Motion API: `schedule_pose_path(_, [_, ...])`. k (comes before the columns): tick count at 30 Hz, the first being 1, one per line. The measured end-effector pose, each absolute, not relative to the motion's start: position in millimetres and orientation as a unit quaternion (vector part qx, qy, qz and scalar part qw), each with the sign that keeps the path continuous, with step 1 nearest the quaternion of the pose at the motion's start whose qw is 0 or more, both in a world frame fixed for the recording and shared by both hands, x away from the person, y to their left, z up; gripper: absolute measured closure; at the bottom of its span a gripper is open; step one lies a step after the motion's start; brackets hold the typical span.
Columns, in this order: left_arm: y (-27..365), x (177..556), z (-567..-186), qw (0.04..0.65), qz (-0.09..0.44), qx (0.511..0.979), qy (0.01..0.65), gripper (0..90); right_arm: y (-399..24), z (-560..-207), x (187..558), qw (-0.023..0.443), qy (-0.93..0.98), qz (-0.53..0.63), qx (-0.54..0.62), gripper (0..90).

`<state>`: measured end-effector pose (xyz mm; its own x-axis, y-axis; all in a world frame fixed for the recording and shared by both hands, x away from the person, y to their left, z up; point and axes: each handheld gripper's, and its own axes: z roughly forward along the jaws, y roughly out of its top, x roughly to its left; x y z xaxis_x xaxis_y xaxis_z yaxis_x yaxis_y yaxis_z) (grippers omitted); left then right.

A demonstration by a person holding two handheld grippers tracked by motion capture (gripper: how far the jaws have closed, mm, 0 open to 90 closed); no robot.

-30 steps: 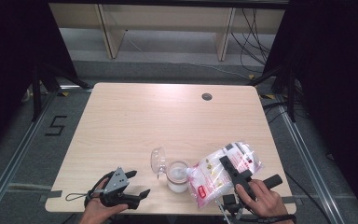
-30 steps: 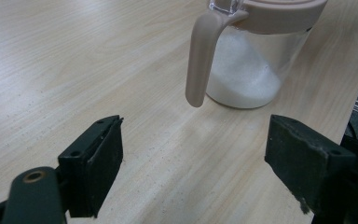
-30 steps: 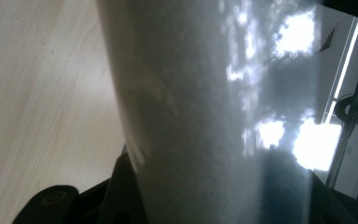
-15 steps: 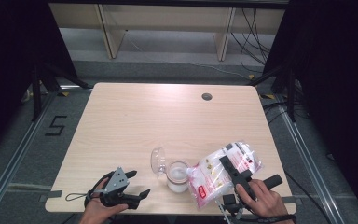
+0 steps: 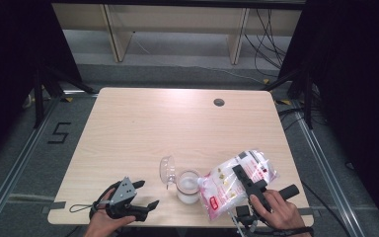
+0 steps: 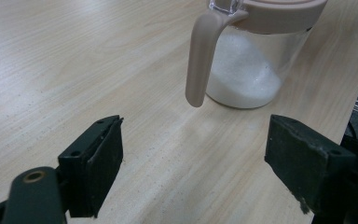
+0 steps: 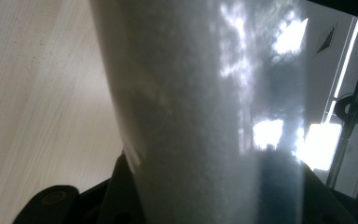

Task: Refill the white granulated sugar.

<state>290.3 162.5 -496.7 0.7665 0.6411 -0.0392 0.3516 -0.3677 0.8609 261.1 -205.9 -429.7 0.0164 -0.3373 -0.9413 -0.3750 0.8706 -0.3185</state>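
On the pale wooden table (image 5: pixel 143 128), left hand-held gripper (image 5: pixel 145 195) gapes empty; right hand-held gripper (image 5: pixel 244 180) clamps the bag (image 5: pixel 222 190).

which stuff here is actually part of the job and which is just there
In the job:
- plastic bag of white grains, clamped in the right gripper
- clear jar part full of white grains, lid flipped open
- left gripper, jaws open, facing the jar handle

Just there:
- round cable hole in the table
- floor marking 5
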Motion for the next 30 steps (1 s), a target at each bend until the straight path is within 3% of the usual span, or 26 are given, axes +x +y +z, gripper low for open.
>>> schedule_pose_path(30, [162.3, 290.3, -496.7, 0.472, 0.153, 0.813, 0.305, 18.7, -205.3, -426.9, 259.6, 0.667, 0.700, 0.007, -0.255, 65.4])
